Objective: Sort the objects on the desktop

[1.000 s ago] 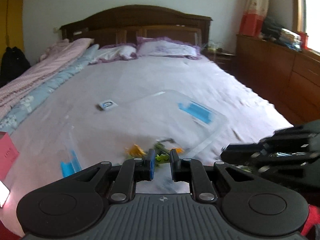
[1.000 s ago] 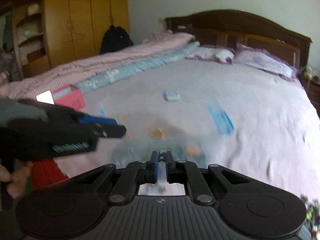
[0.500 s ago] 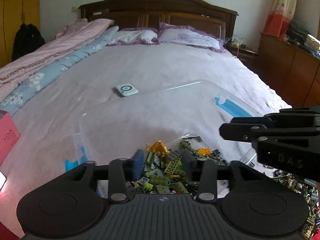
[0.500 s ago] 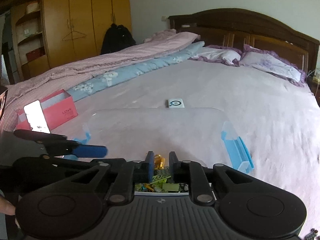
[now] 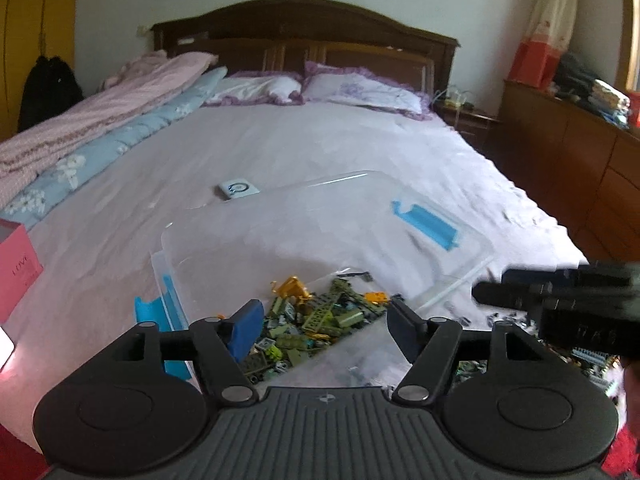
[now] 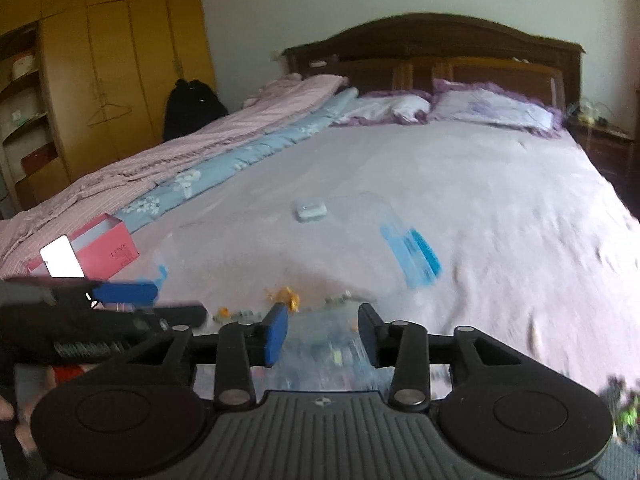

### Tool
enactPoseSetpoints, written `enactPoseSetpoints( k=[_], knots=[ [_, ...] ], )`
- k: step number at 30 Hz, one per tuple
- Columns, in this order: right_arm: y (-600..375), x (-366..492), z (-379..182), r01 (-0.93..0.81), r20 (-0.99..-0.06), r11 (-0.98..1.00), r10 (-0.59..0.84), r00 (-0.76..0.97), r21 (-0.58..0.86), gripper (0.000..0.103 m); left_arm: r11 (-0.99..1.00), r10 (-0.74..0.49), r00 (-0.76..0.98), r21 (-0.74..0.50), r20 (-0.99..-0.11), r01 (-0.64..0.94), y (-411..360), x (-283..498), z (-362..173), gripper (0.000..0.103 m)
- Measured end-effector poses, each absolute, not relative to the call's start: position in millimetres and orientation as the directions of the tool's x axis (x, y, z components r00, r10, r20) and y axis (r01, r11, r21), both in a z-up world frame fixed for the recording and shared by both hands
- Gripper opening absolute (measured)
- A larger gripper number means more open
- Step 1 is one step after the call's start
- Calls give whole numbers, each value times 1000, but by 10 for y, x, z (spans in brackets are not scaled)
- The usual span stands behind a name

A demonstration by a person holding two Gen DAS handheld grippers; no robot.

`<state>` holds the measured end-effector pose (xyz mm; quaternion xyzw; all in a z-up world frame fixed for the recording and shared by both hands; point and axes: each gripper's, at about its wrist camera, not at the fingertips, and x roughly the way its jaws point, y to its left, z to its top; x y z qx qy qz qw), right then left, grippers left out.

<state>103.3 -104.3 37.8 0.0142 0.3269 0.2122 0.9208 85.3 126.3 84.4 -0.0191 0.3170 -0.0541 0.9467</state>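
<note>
A clear plastic bin (image 5: 224, 256) with blue latches (image 5: 426, 226) sits on the bed just ahead of me. Its bottom holds a heap of green, grey and yellow building bricks (image 5: 320, 316). My left gripper (image 5: 324, 326) hovers open over the bin's near edge with nothing between its fingers. The right gripper (image 5: 560, 292) reaches in from the right. In the right wrist view the bin (image 6: 400, 240) is blurred and a yellow brick (image 6: 288, 296) shows inside. There my right gripper (image 6: 323, 332) is open and empty, with the left gripper (image 6: 100, 312) at the left.
A small white device (image 5: 239, 189) lies on the sheet beyond the bin. A pink box (image 5: 16, 272) stands at the bed's left edge. Loose bricks (image 5: 592, 360) are scattered right of the bin. Folded quilts (image 6: 200, 152) run along the left; a wooden dresser (image 5: 580, 152) is right.
Both grippers went from nearly shut to wide open; the left opened first. Both views tipped down and closer onto the bin, so the bricks inside now show.
</note>
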Motion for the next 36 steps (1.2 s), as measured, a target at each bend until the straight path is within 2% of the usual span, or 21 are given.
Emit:
enactPoseSetpoints(
  k=[5,15,18,20,23,29,36],
  knots=[
    [-1245,779,222,-326,-629,928,363,688,180,43,990,-134,800,-46,-585,132,1114,647,894,80],
    [-1416,353,-182,-264,-693,944,326,643,199,45,981,-152,732,-9,-664,196,831,392,464,82],
    [-1387,235,-286,-280,-703,944,320,636,177,36,976,-157,704,-1,-693,216,747,330,304,76],
    [-1356,191,-346,-298,-713,940,325,621,167,29,974,-162,680,-4,-715,228,698,307,183,66],
    [-1304,170,-417,-320,-719,934,333,610,160,26,970,-182,628,-33,-757,240,650,340,-47,57],
    [-1271,217,-461,-358,-733,923,339,590,139,26,965,-189,580,-41,-793,259,606,387,-317,51],
    [-1154,331,-602,-382,-751,916,337,568,122,24,968,-179,571,-39,-801,249,634,432,-383,49]
  ],
)
